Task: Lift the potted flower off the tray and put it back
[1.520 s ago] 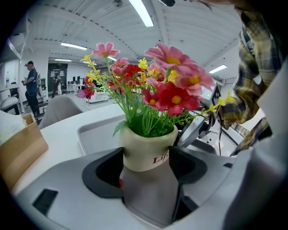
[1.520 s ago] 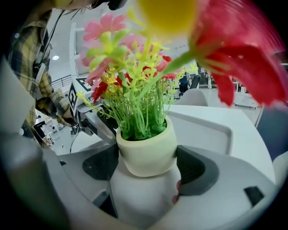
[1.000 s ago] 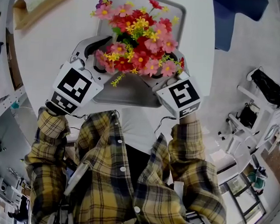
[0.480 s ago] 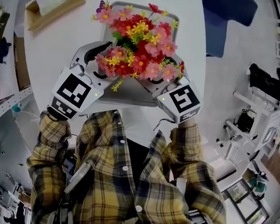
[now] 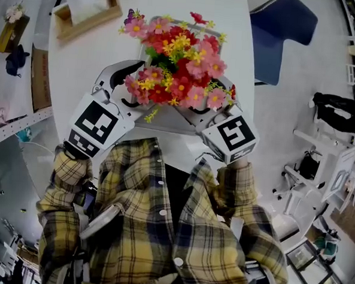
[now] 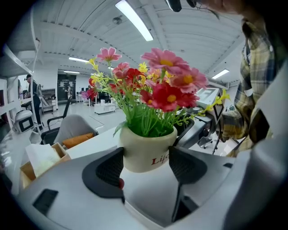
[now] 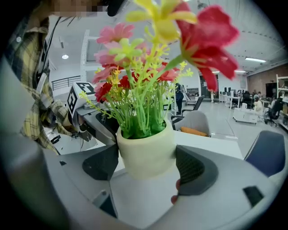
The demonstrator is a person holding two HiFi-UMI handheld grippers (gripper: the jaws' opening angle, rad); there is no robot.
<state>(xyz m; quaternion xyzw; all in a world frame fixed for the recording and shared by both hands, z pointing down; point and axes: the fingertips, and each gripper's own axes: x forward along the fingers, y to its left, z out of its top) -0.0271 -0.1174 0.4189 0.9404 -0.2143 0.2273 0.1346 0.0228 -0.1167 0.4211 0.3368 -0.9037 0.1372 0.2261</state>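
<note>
The cream ceramic pot (image 6: 146,152), printed with red lettering and filled with pink, red and yellow artificial flowers (image 5: 176,60), is gripped from two sides at once.

Left tongs (image 6: 146,165): both dark textured pads (image 6: 110,168) bear on opposite sides of the pot wall, with the pot seated between them. These tongs are closed on the pot.

Right tongs (image 7: 146,164): the same condition applies. One pad (image 7: 191,168) is pressed to each side of the pot, and the green stems rise directly above them.

In the head view the two grippers meet beneath the bouquet, and their marker cubes (image 5: 99,123) point back toward the person's yellow plaid sleeves (image 5: 67,174).

Position: the bouquet stands upright over the grey metal tray (image 5: 161,120), which lies on the white round tabletop (image 5: 80,60). The flowers cover most of the tray. No view shows whether the pot base touches the tray surface.

A wooden box holding white paper (image 5: 86,10) rests on the far left of the tabletop, well apart from the tray. A blue chair (image 5: 280,30) stands beyond the right edge of the tabletop.
</note>
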